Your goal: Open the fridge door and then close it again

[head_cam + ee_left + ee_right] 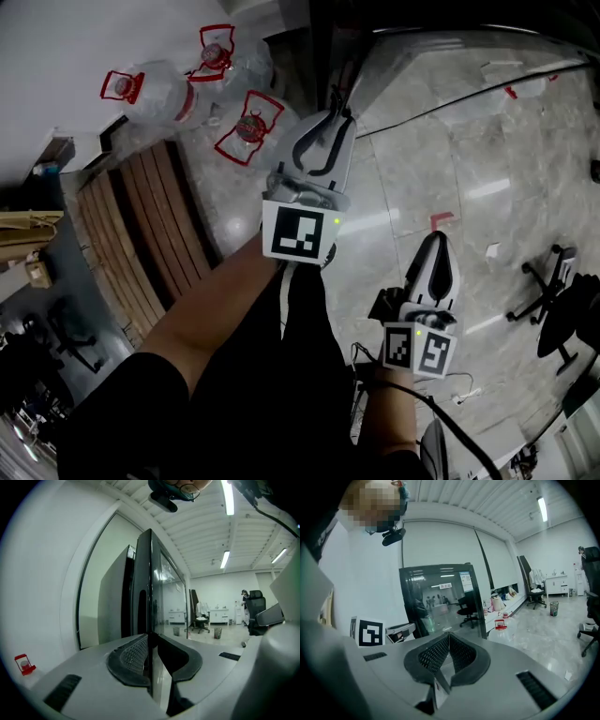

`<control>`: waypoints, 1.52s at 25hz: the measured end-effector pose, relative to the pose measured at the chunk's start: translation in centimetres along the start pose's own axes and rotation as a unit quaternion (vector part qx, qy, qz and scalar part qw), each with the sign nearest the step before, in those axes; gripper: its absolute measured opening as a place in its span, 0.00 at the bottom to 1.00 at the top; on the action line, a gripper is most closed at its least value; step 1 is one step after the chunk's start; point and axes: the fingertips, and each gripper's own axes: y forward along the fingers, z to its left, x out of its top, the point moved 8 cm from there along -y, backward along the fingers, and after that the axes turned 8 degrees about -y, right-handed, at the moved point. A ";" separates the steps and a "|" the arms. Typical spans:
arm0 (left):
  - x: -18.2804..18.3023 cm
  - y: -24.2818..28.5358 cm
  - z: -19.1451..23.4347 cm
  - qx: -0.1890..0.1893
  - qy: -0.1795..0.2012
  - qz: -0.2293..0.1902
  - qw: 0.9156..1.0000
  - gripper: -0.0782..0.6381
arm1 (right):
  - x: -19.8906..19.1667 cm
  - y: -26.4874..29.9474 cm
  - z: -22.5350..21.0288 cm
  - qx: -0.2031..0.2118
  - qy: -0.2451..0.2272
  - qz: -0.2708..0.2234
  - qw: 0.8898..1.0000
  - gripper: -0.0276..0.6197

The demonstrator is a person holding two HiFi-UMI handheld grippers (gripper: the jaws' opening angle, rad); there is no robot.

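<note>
The black fridge point(115, 597) stands close ahead in the left gripper view, its glass door point(169, 590) seen almost edge-on. The door's front edge runs down between the jaws of my left gripper point(151, 645), which stand apart with a gap on the right side; the pads do not press on it. In the head view the left gripper point(333, 117) reaches up towards the dark fridge at the top. My right gripper point(433, 239) hangs back at lower right, shut with nothing in it point(449, 637). It faces the glass door point(440, 597) from further off.
Three big water bottles with red handles point(155, 89) lie on the floor to the left of the fridge. A slatted wooden bench point(141, 225) is at the left. An office chair base point(562, 300) stands at the right, and a black cable point(469, 94) crosses the tiled floor.
</note>
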 end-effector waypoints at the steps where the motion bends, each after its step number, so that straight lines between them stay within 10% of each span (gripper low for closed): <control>1: 0.1 0.4 0.6 0.001 -0.002 0.001 1.000 0.20 | 0.2 0.3 0.3 0.001 0.000 -0.001 1.000 0.07; 13: 1.4 -0.3 3.1 0.012 0.012 -0.008 1.000 0.17 | 4.1 -1.4 3.2 0.004 -0.005 -0.020 1.000 0.07; 27: 21.9 -19.6 -2.5 -0.111 -0.049 -0.029 0.992 0.12 | 18.5 -10.4 12.1 0.078 -0.036 -0.106 0.991 0.07; 38: 26.9 -23.6 -3.4 -0.128 -0.041 -0.064 0.989 0.12 | 23.0 -13.8 15.8 0.116 -0.063 -0.134 0.982 0.07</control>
